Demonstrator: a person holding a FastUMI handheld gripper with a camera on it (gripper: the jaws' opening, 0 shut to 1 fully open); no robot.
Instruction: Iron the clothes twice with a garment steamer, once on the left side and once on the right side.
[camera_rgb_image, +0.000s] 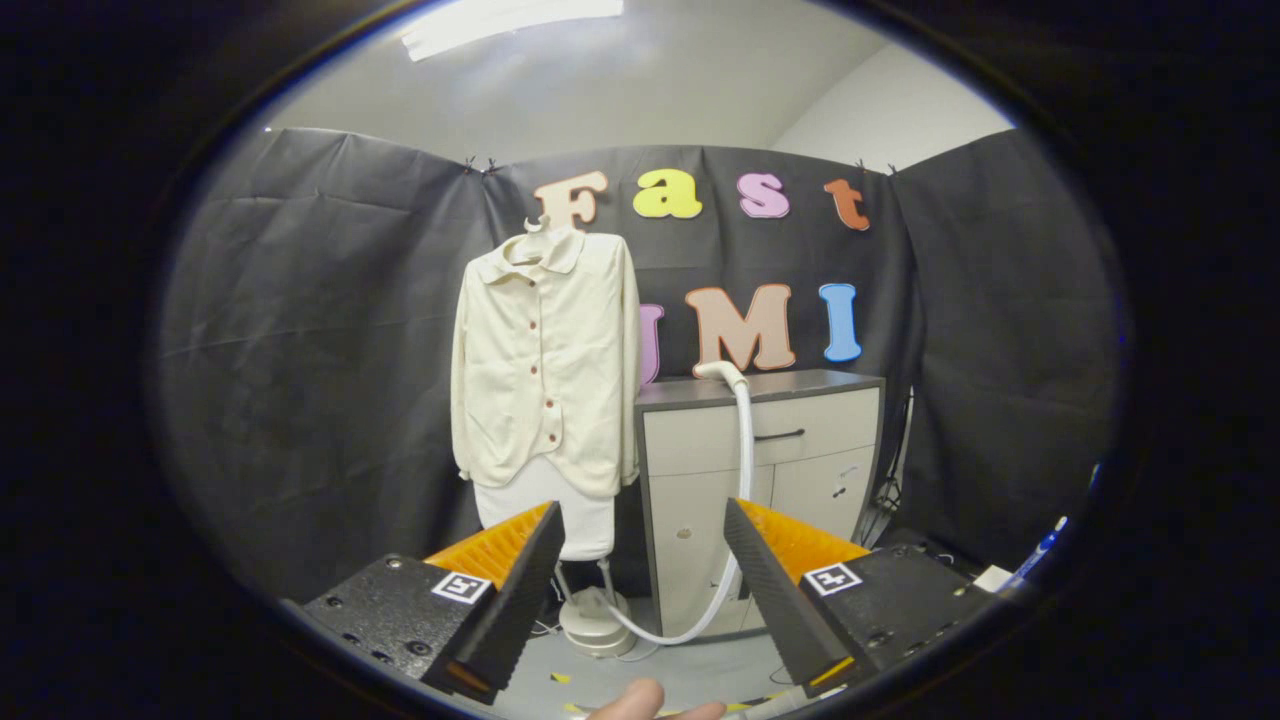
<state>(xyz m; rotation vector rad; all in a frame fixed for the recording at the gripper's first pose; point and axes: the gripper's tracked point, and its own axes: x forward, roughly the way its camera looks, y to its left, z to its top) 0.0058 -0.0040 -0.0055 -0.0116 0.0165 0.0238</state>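
Evidently nothing is ironed yet: the claw (640, 590) gapes empty, well short of the steamer head (722, 373) and cream shirt (545, 360).

The steamer's white ribbed hose (742, 440) passes behind the gripper's (640, 520) spread, empty fingers, its head too small to make out. A fingertip (640, 700) is cut off below. The cream buttoned shirt (545, 360) covers its white board (550, 510).

A makeshift recording booth: black cloth walls (310, 330) clipped up beneath a white ceiling (640, 80), a cream shirt (545, 360) hung beside a grey cabinet (760, 440)
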